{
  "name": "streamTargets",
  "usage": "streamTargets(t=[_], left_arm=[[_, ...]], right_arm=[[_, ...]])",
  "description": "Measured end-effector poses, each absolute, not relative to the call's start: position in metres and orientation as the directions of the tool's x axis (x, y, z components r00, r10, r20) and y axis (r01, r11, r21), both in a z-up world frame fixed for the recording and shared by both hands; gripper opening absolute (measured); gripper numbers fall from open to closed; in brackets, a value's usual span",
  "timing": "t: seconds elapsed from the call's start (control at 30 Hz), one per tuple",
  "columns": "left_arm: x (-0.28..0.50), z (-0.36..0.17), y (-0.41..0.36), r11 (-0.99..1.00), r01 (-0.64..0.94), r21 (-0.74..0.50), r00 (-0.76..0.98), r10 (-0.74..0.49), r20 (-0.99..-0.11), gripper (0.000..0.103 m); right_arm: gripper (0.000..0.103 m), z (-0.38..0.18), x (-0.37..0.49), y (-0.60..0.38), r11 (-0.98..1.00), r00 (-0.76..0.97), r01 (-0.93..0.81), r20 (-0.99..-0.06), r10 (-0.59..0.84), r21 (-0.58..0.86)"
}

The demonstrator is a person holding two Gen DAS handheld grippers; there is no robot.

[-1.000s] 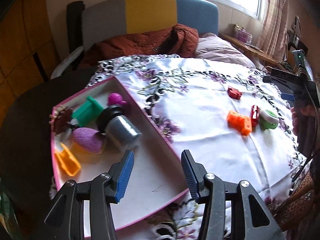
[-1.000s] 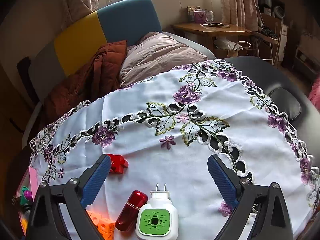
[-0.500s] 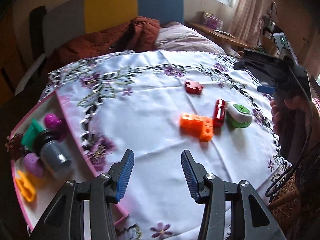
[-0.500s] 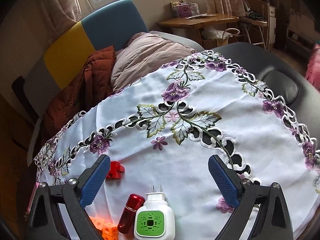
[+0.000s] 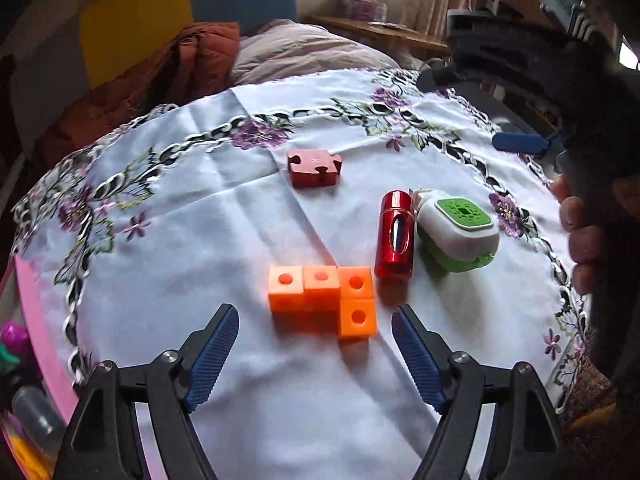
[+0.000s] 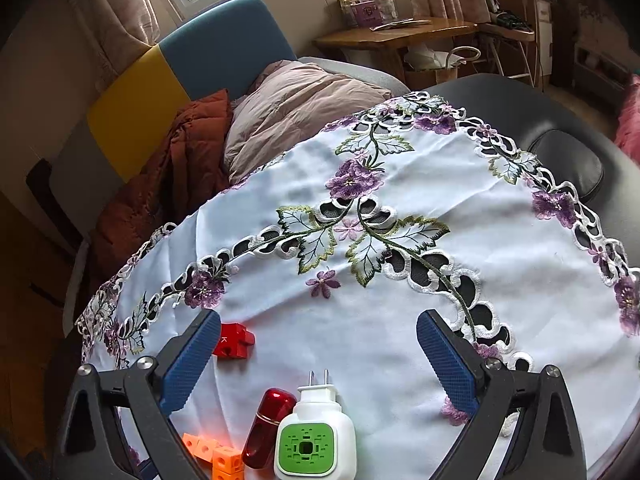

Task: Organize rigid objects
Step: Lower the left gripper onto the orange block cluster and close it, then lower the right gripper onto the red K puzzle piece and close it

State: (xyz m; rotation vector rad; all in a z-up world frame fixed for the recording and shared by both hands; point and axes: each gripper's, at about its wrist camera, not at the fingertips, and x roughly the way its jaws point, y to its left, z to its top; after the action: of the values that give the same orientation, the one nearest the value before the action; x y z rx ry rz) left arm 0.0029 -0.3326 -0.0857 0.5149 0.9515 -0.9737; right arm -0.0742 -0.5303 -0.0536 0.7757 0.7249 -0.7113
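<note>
An orange L-shaped block of cubes lies on the white embroidered cloth, just ahead of my left gripper. Its jaws are opening wide, and the block's near edge sits between the fingertips, untouched. Right of the block lie a red cylinder and a white plug with a green face; a red puzzle piece is farther back. My right gripper stands open above the cloth with nothing between its fingers. The plug, cylinder and orange block lie below it, the puzzle piece by its left finger.
A pink tray holding several small items shows at the left edge of the left wrist view. A person's hand grips the right tool at the right. Beyond the table are a sofa with blankets and a wooden desk.
My left gripper swung right, away from the pink tray, and now hangs lower over the orange block with its jaws much wider. The right gripper has rolled slightly in place.
</note>
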Motion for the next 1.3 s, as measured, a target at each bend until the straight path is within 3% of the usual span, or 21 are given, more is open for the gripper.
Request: streamTargets(t=[0.1,0.13,0.17,0.57,1.13,1.3], left_arm=[[0.011,-0.095,-0.345,0.493,0.870,-0.014,0.235,-0.439,-0.867,0.080],[0.014,-0.097,-0.347,0.495,0.869,-0.015,0.236,-0.442,-0.865,0.066],[0.015,-0.098,-0.348,0.496,0.868,-0.019,0.237,-0.449,-0.861,0.060],[-0.001,-0.101,-0.291,0.600,0.799,-0.044,0.331,-0.499,-0.801,0.060],[-0.007,-0.107,-0.286,0.595,0.804,-0.028,0.360,-0.522,-0.773,0.060],[-0.006,-0.107,-0.285,0.594,0.804,-0.042,0.353,-0.532,-0.770,0.060]], right_arm=[[0.099,-0.054,-0.074,-0.532,0.513,0.552,0.779,-0.783,-0.288,0.360],[0.099,-0.054,-0.075,-0.532,0.510,0.552,0.780,-0.782,-0.289,0.362],[0.099,-0.054,-0.075,-0.533,0.508,0.552,0.781,-0.783,-0.289,0.363],[0.099,-0.064,-0.070,-0.535,0.510,0.533,0.782,-0.809,-0.248,0.358],[0.099,-0.078,-0.052,-0.516,0.607,0.468,0.744,-0.866,-0.175,0.280],[0.096,-0.084,-0.049,-0.501,0.633,0.473,0.695,-0.880,-0.047,0.340]])
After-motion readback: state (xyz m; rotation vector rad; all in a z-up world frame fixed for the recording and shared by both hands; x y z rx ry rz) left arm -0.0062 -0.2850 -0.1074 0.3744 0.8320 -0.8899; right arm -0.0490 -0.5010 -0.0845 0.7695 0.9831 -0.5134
